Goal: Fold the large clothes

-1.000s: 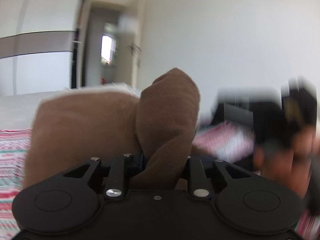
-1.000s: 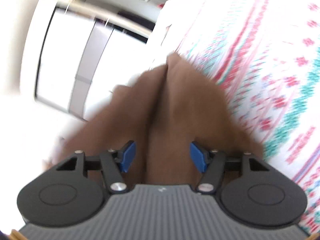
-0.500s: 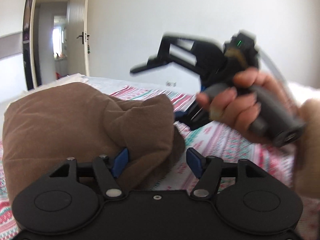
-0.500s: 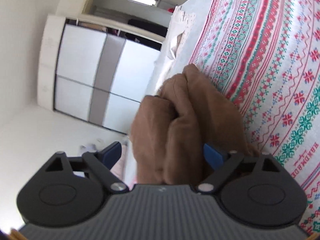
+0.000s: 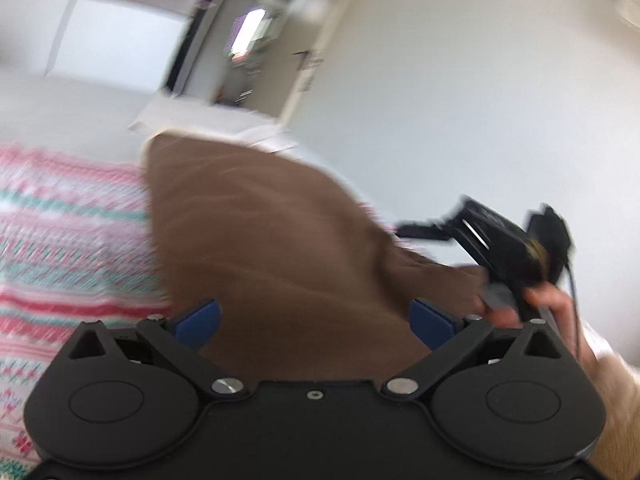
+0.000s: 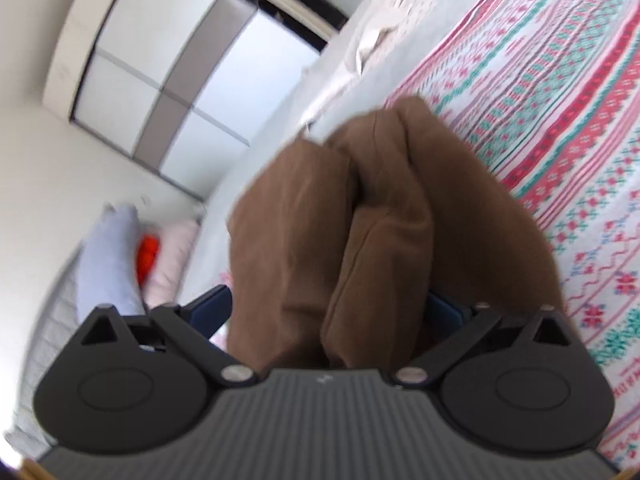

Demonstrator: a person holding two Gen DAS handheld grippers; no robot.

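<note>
A brown garment (image 5: 272, 248) lies bunched on the patterned bedspread (image 5: 60, 240). My left gripper (image 5: 316, 318) is open wide, its blue pads on either side of the cloth without pinching it. In the right wrist view the brown garment (image 6: 380, 216) shows as thick folded layers running between the pads. My right gripper (image 6: 332, 312) is open wide around those folds. The right gripper also shows in the left wrist view (image 5: 500, 248), held in a hand at the garment's right edge.
A red, green and white patterned bedspread (image 6: 560, 92) covers the bed. A wardrobe with white and grey panels (image 6: 168, 72) stands behind. Pale blue, orange and pink items (image 6: 132, 248) lie at the left. A doorway (image 5: 256, 52) and a white wall are beyond the bed.
Both grippers opened wider: the left went from shut on the cloth to open. Both views shifted, the left one is blurred with motion, and the garment has dropped lower onto the bed.
</note>
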